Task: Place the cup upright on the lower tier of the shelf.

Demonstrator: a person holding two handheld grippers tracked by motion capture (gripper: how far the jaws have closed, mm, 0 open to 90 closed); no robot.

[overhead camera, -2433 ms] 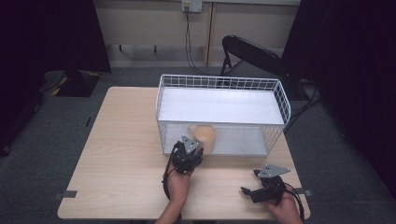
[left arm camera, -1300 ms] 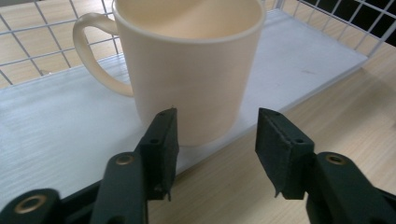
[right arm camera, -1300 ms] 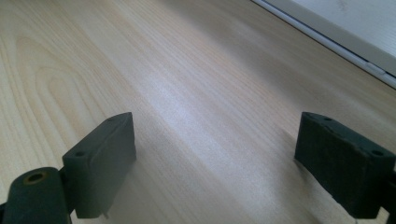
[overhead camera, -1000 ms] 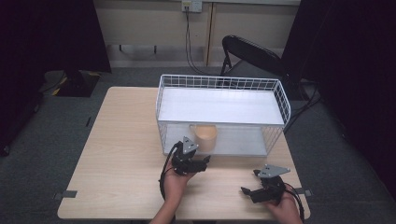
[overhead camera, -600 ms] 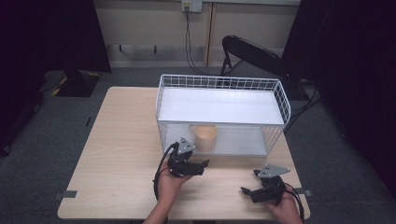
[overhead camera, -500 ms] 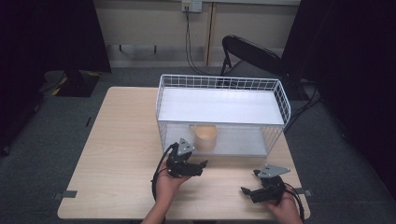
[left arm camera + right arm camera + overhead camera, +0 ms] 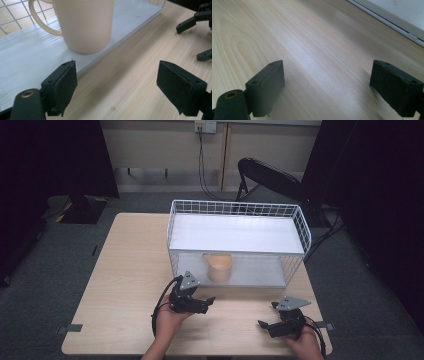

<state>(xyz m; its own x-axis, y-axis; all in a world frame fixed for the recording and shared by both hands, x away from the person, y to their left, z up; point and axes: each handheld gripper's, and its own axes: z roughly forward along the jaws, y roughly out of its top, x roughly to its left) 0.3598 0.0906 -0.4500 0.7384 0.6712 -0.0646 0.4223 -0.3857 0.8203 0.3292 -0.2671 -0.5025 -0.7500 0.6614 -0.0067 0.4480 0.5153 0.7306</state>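
Note:
A cream mug (image 7: 220, 267) stands upright on the lower white shelf (image 7: 30, 57) of a white wire rack (image 7: 172, 235), its handle to the left. The mug (image 7: 85, 25) is close ahead in the left gripper view. My left gripper (image 7: 207, 304) lies over the table in front of the rack, apart from the mug. Its jaws have just been opening and stand wide with nothing between them (image 7: 125, 87). My right gripper (image 7: 267, 315) rests open near the table's front right, with bare wood between its jaws (image 7: 332, 87).
The wooden table (image 7: 125, 270) has bare room left of the rack. A white board (image 7: 235, 232) covers the rack's upper level. A black folding chair (image 7: 270, 177) stands behind the table. The right gripper's jaws (image 7: 195, 20) appear at the top right of the left gripper view.
My left gripper has drawn back from the mug toward the table's near edge and its jaws have spread. The mug stays on the lower shelf. The right gripper has not moved.

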